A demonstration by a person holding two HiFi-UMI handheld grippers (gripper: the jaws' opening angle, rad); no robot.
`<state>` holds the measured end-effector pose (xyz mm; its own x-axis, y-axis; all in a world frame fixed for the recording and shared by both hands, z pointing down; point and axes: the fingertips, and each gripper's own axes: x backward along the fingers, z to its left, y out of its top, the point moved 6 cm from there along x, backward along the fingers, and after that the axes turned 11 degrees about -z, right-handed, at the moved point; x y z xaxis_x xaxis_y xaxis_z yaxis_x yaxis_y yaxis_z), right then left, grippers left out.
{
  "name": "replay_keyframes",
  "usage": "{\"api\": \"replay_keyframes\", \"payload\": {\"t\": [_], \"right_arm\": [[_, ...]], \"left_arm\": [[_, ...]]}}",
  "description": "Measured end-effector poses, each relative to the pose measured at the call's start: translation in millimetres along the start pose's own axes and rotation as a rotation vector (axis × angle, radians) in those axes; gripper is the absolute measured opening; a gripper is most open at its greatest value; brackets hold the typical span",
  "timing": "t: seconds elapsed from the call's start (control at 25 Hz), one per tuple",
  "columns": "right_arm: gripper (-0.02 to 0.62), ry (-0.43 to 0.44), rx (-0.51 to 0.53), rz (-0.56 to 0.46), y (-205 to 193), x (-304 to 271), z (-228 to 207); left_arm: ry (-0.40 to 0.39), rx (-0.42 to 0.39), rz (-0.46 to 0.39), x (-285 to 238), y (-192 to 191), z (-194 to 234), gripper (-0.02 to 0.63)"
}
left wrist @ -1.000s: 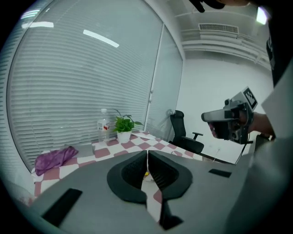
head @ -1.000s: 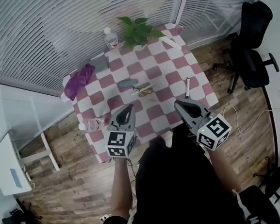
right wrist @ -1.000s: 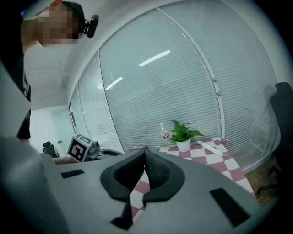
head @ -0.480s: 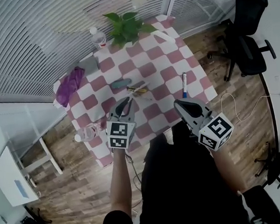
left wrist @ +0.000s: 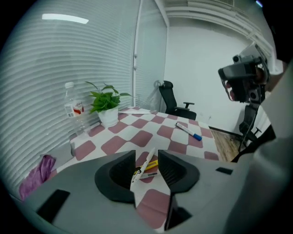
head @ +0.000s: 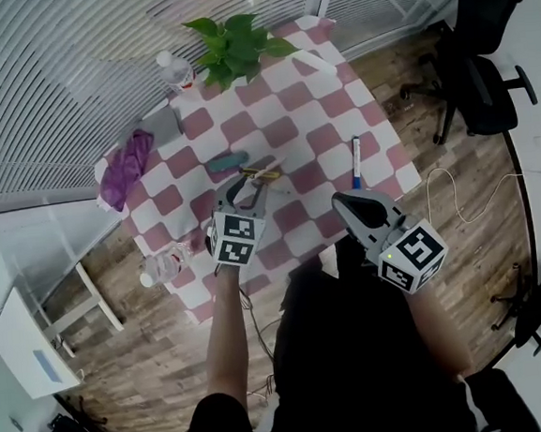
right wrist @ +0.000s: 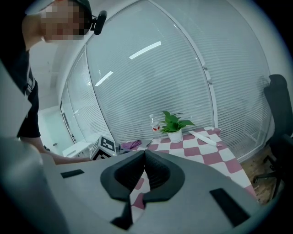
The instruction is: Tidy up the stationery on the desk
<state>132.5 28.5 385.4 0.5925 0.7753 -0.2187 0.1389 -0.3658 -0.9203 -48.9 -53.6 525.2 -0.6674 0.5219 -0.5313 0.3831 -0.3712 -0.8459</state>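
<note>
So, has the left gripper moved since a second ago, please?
Yes: the left gripper has advanced from the table's near edge toward the pens; its fingers have just been opening, pens in line between them, ungripped.

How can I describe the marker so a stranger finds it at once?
On the pink-and-white checked table, look toward the right edge in the head view, away from the pens in the middle. The marker lies there alone: a white barrel with one blue end.
</note>
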Motion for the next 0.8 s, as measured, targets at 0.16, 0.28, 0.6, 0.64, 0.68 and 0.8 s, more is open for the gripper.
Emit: {"api": "replay_keyframes", "payload": {"t": [0.16, 0.28, 0.6, 0.64, 0.68, 0.8], "right_arm": [[0.020, -0.007, -0.010, 0.000, 2, -2, -10], [0.020, -0.019, -0.020, 0.009, 2, 1, -18], [0.020, -0.039, -0.055, 0.015, 2, 2, -30], [0.020, -0.040, -0.058, 0.014, 3, 3, -31], [0.021, -0.041, -0.062, 0.013, 3, 3, -33], [0.021, -0.046, -0.077, 0.009, 5, 4, -36]], "left_arm": [[-0.022, -0.099, 0.077, -23, -5, 1, 0.166], [-0.041, -0.124, 0.108, -38, -10, -1, 0.165], [-0.050, -0.151, 0.183, -56, -26, 3, 0.164], [-0.049, -0.165, 0.197, -58, -28, 3, 0.159], [-0.048, -0.184, 0.210, -60, -30, 3, 0.149], [-0.061, -0.215, 0.237, -66, -33, 2, 0.140]]}}
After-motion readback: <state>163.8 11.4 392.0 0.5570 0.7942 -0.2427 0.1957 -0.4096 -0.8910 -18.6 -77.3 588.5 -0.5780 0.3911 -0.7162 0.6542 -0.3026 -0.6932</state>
